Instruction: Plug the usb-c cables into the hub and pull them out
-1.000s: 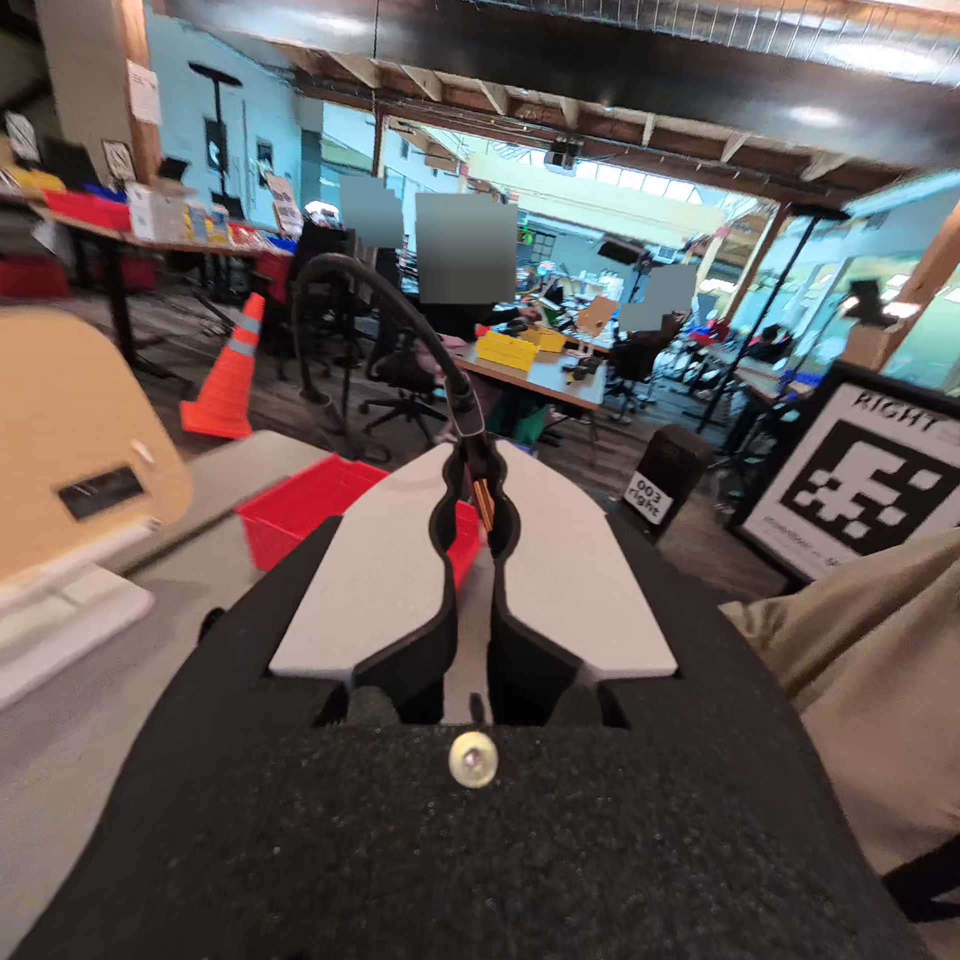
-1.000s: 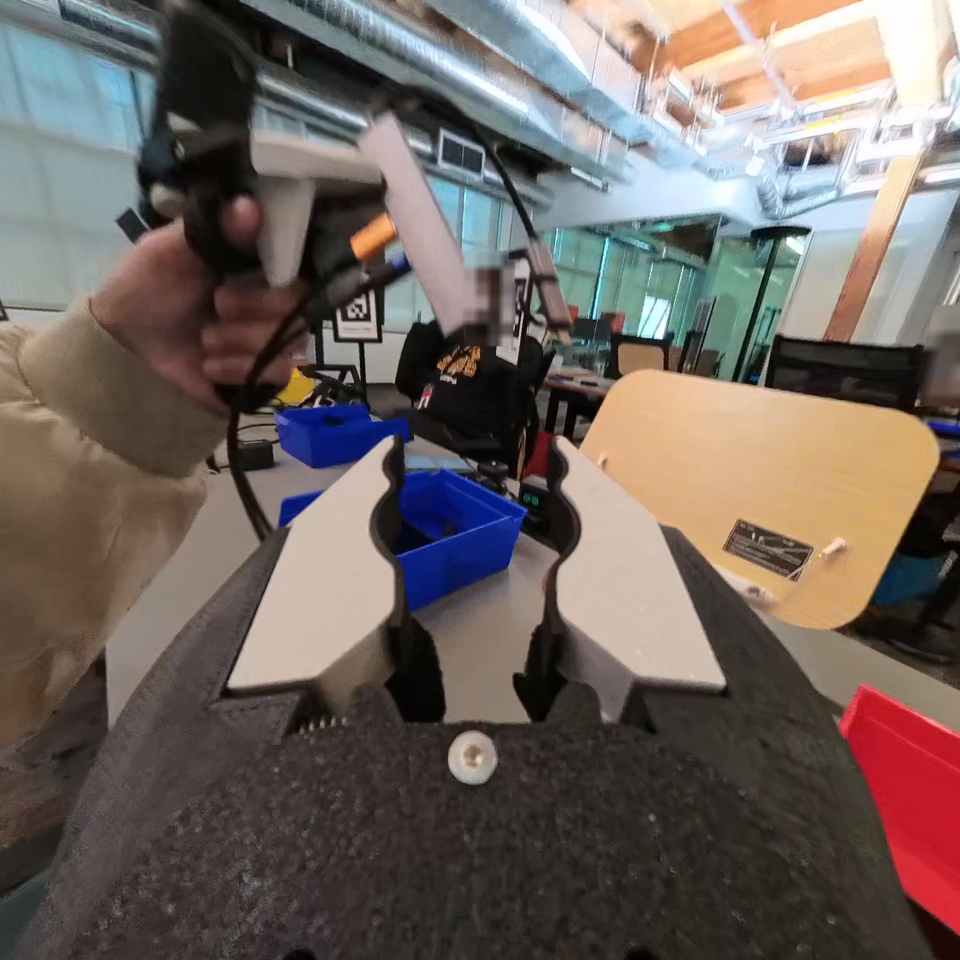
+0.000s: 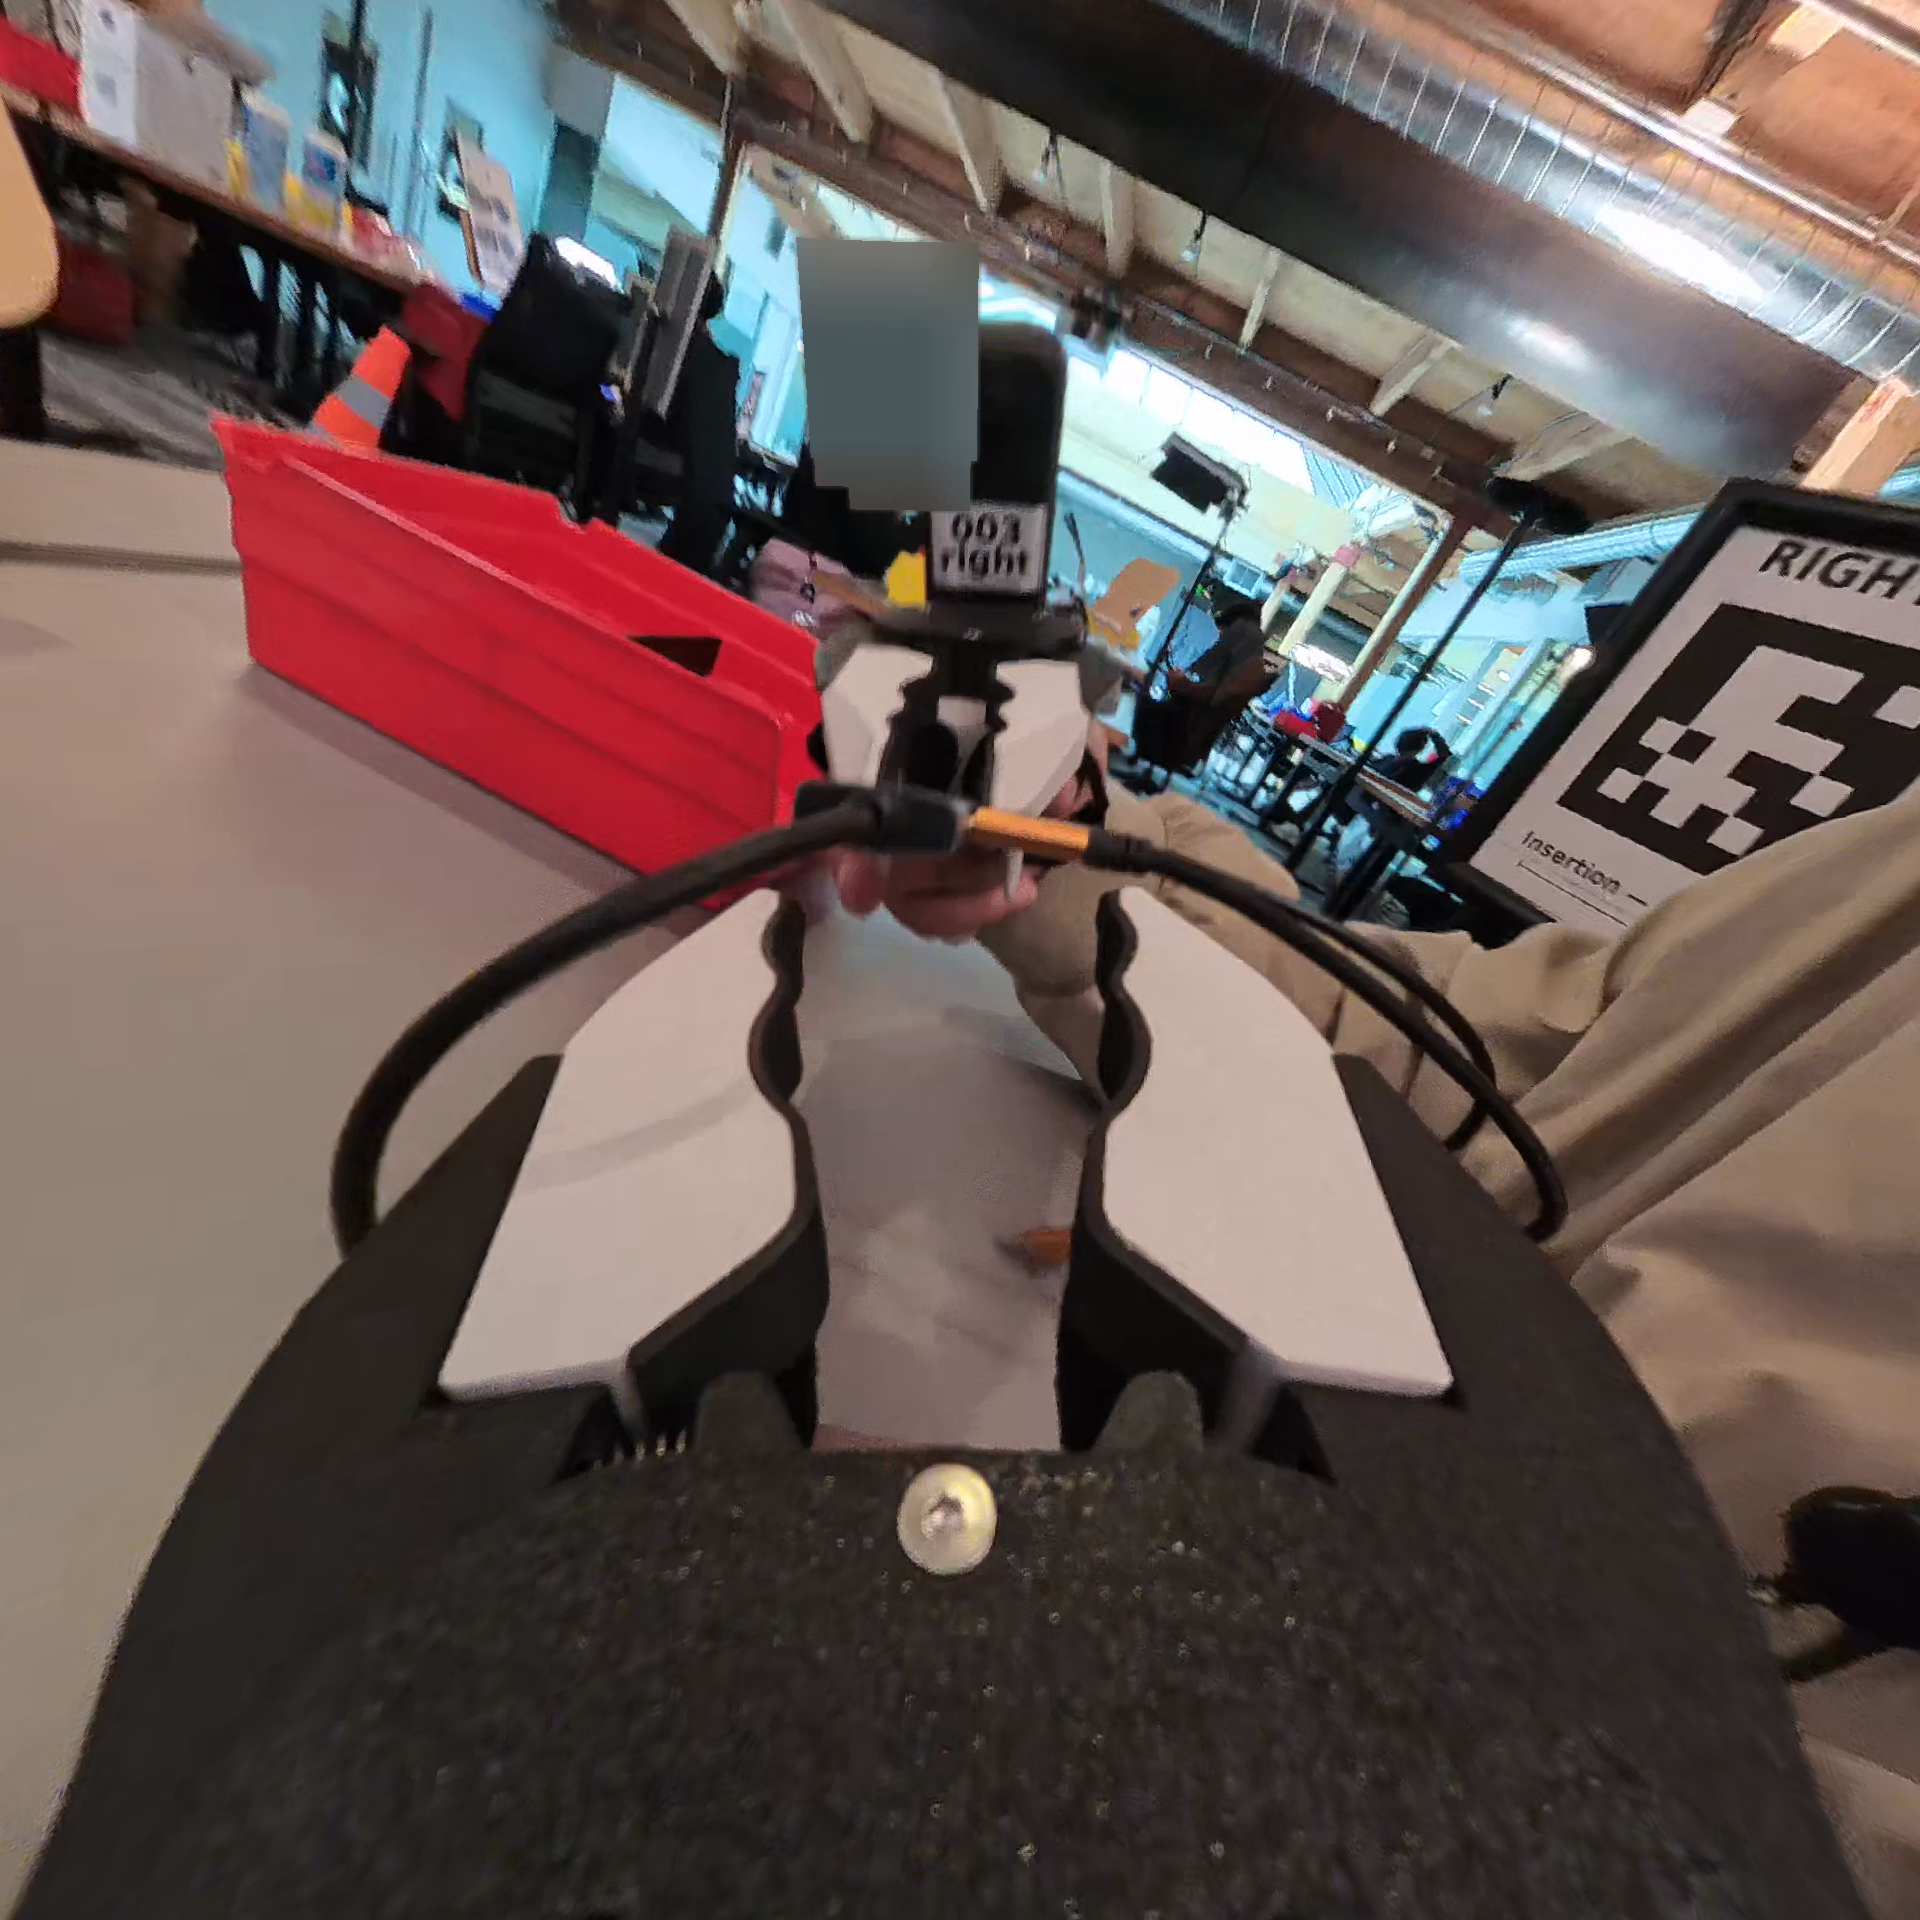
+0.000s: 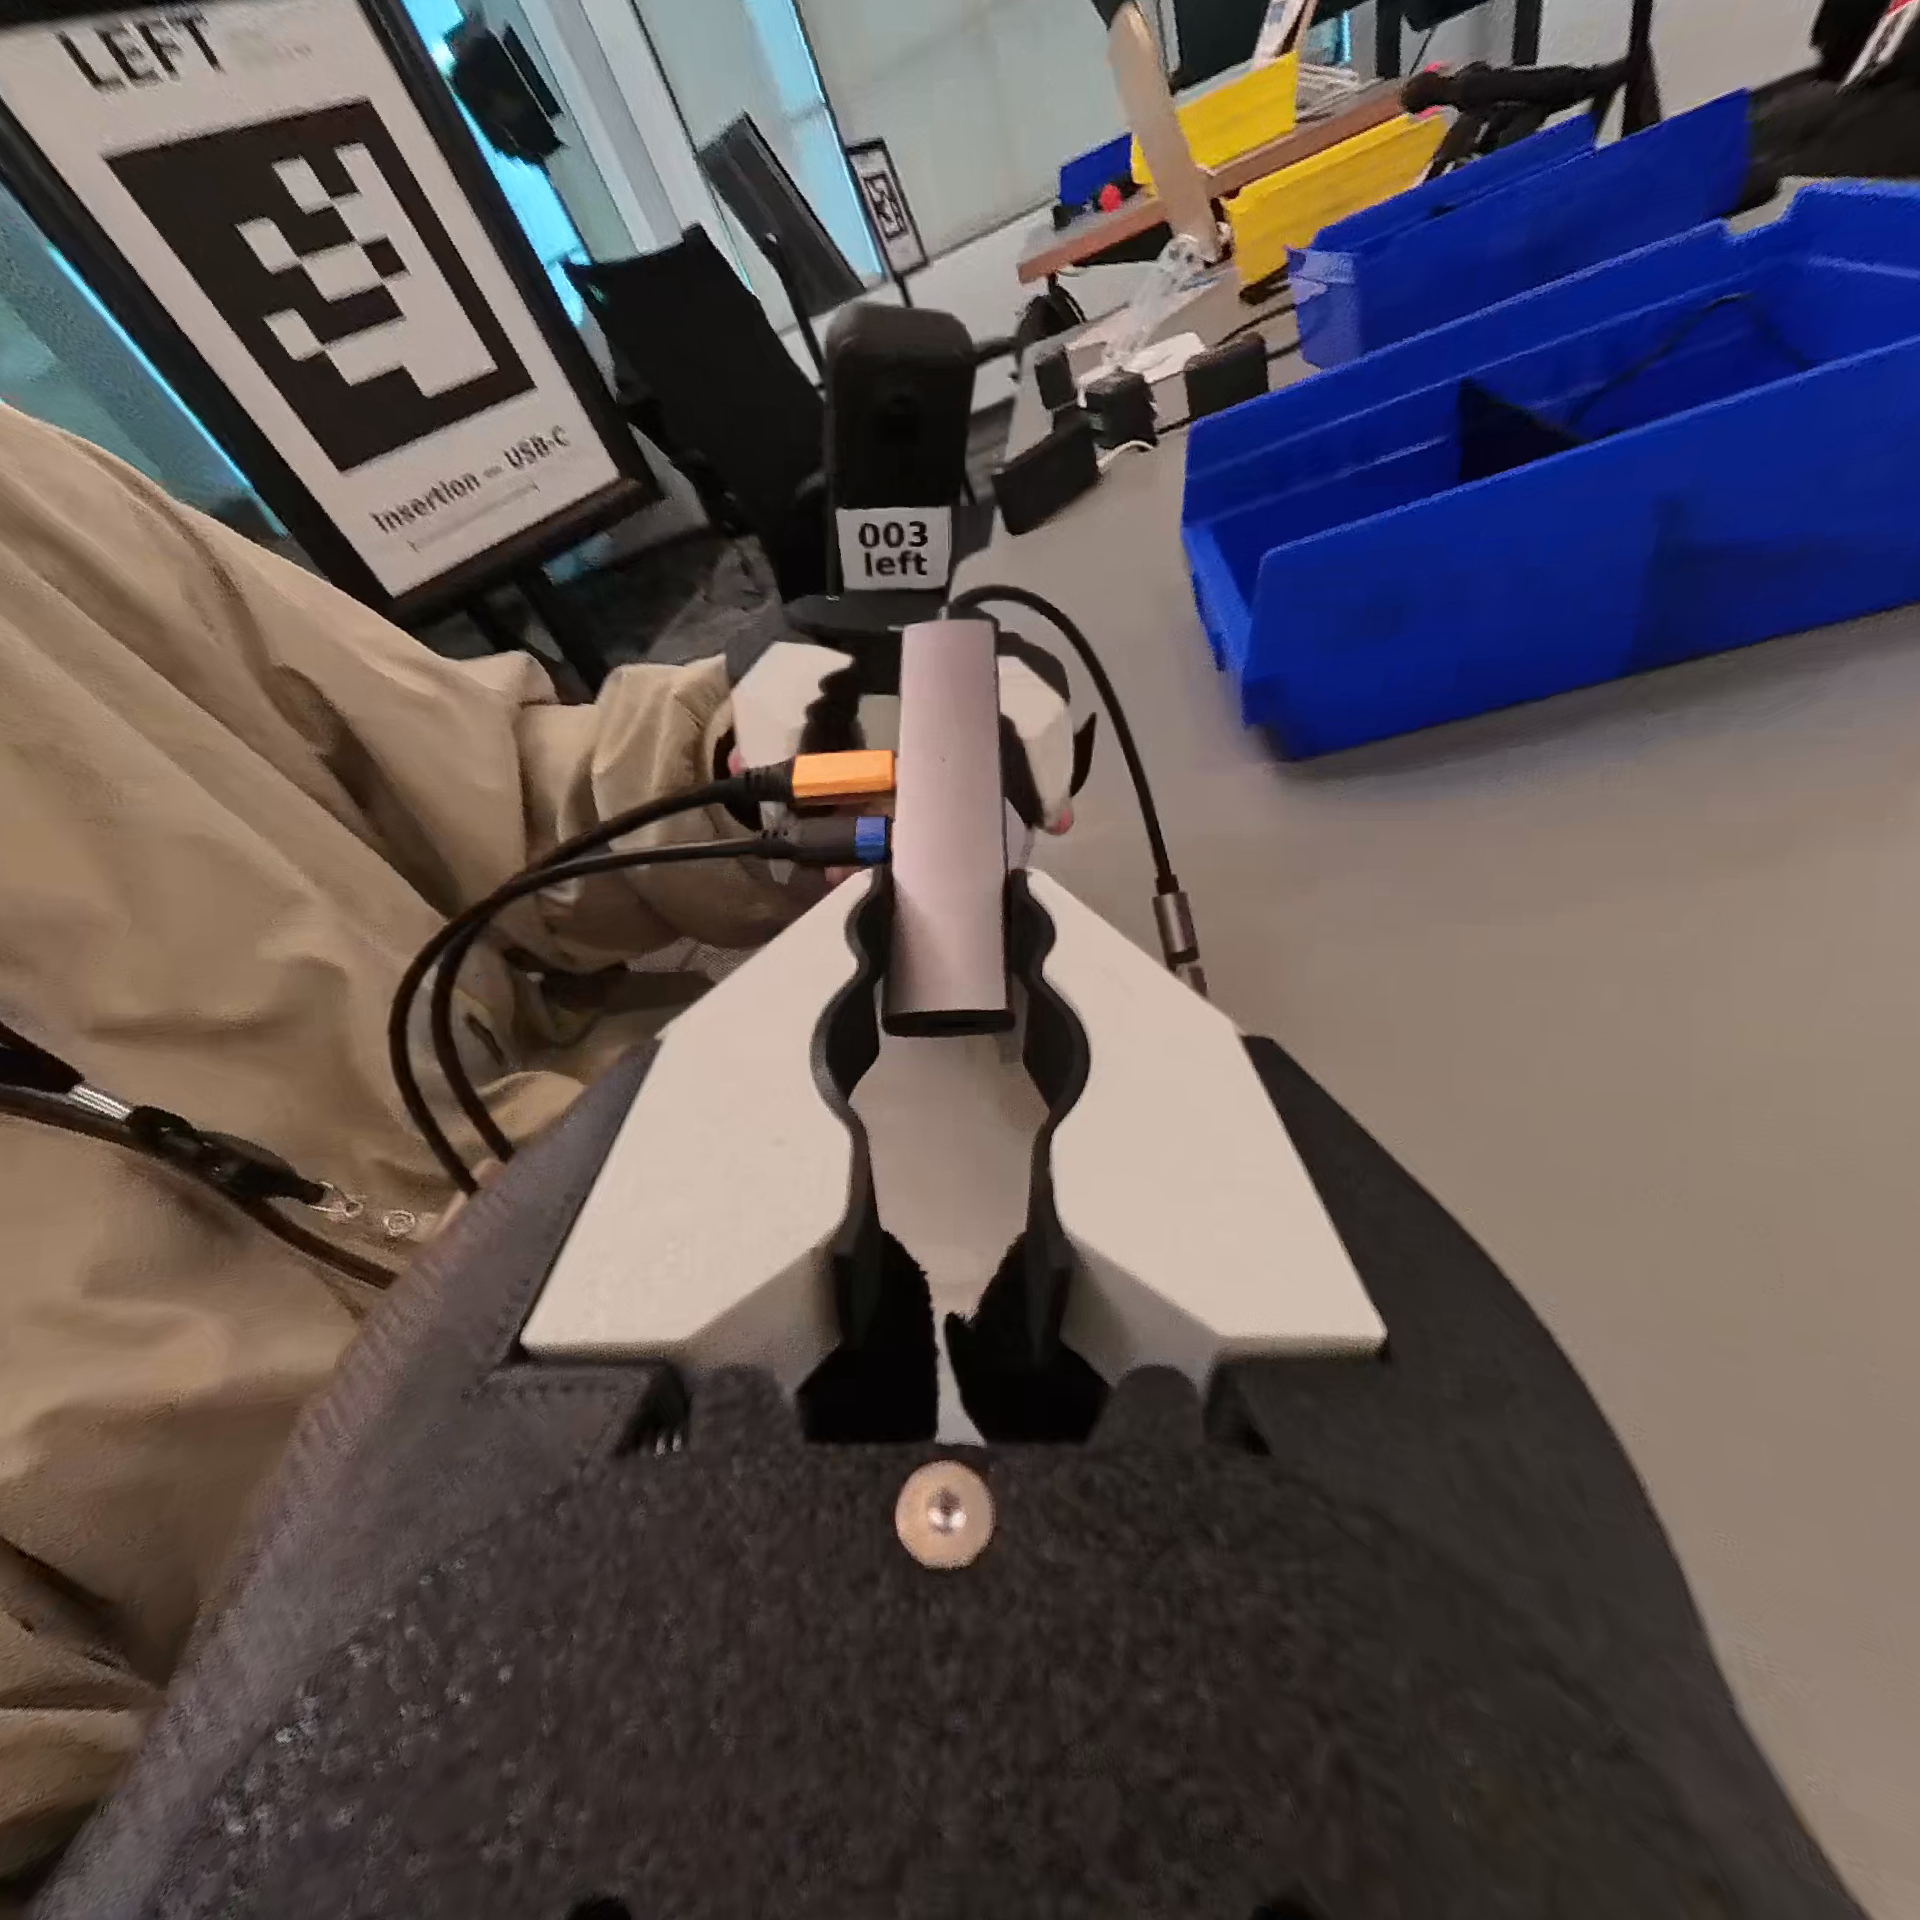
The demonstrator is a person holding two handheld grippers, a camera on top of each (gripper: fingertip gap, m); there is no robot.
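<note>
Jaws on the right gripper clamp the grey hub, held up over the grey table; those on the left gripper stand apart, grasping nothing. Two cables sit plugged into the hub's side, one with an orange plug, one with a blue-ringed plug. Plugging looks done; I'd say pulling both out remains.

Likely workshop: parts bins, exposed ducting, cluttered workbenches.
</note>
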